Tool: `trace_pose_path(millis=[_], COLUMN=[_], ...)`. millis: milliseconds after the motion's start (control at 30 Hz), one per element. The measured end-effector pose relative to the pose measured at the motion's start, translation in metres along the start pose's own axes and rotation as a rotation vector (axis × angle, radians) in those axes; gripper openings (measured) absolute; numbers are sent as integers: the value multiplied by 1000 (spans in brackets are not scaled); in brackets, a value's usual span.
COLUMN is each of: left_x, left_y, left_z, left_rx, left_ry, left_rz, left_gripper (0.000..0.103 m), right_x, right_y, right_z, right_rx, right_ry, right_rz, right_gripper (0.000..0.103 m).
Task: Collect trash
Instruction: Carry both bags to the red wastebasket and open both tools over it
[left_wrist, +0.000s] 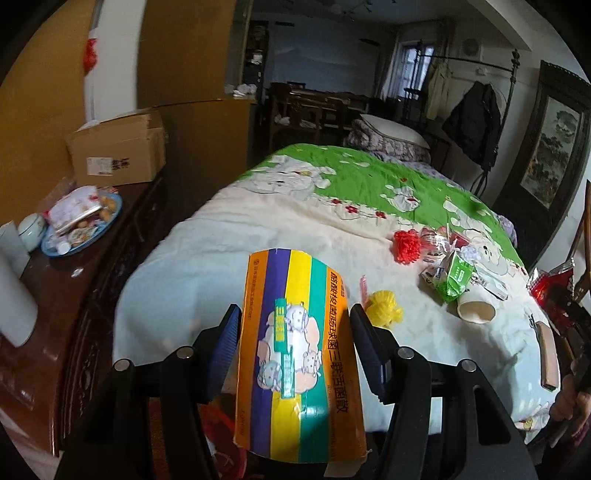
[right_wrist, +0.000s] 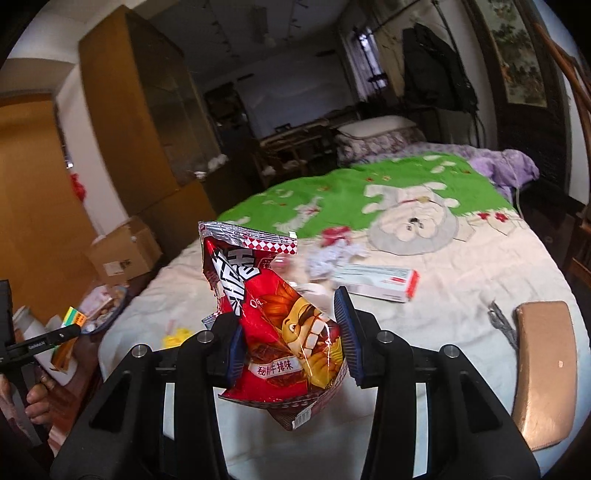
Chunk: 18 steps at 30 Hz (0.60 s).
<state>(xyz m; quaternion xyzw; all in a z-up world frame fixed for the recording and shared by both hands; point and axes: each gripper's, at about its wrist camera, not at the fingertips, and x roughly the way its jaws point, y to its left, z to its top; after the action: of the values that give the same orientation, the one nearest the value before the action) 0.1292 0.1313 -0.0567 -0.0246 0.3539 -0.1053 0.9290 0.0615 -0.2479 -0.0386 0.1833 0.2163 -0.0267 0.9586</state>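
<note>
Black tools (left_wrist: 291, 339) with ribbed blue pads (left_wrist: 225, 347) and silver screws (left_wrist: 184, 352)

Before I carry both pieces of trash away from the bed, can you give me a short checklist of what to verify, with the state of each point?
1. Left gripper jaws closed on the striped medicine box: ok.
2. Right gripper jaws closed on the red snack bag: ok; the bag is crumpled between them.
3. Both items lifted clear of the bed: ok.
4. Trash left on the bed: not ok; a paper cup, a green wrapper and a yellow wad remain.
5. Bin position: cannot tell; only a red rim below the left gripper might be one.
</note>
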Motion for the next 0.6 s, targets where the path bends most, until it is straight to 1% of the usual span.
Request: trace_pose_path(millis=[200,333,400,433,500,600], left_x=[-31,-36,-32,-29,-25,-20], left_y=[39,70,81,90,102,130], left_z=[-27,-50,-59,-66,-72,-81], left_rx=[-67,-115,-129,-148,-174,-248], left_ry=[1,29,54,76,92,116], left_rz=[34,85,108,123,137,143], left_gripper=[60,62,71,77,80,85], right_x=[-23,-26,-24,-22,-15,2], right_y=[33,56,68,74,87,113], right_z=[-4,-9,-12,-14,-18,-26], right_rx=[-34,-55,-64,-68,-79,-111], right_ry=[-18,1,17,29,56,119], right_rz=[85,146,171,186,211,257], right_gripper=[44,44,44,44,44,44])
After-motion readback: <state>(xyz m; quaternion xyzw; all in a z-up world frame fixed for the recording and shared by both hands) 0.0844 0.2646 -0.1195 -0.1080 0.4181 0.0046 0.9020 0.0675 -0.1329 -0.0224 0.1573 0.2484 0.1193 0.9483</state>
